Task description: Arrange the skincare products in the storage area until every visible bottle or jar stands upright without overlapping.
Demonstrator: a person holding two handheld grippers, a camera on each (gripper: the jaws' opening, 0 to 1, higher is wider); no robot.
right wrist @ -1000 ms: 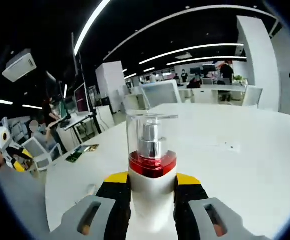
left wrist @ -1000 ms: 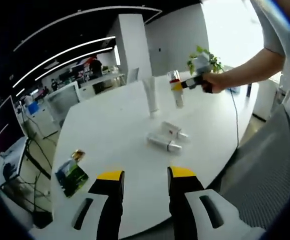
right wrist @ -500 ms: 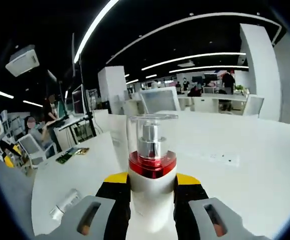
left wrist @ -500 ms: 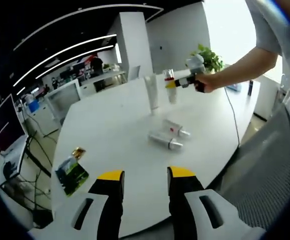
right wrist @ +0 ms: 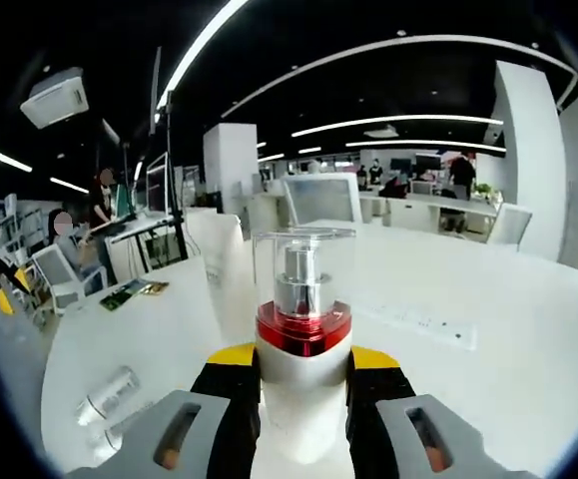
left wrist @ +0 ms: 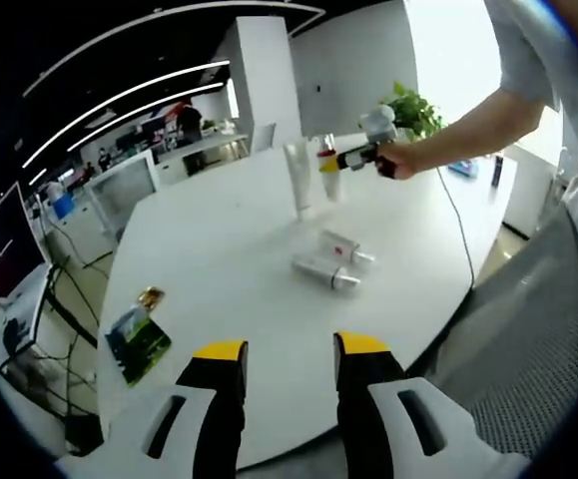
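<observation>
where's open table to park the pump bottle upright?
Free: bare table between the card and the two lying bottles; also the stretch right of the upright tube toward the cable. Crowded: right beside the tube, where the right claw holds the pump bottle, and around the lying pair.

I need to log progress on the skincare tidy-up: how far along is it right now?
Done: one white tube stands upright on the table. In hand: the right gripper holds a red-collared pump bottle upright beside that tube; whether it touches the table yet I cannot tell. Left: two bottles lie on their sides mid-table, and the left gripper is open, holding nothing.
</observation>
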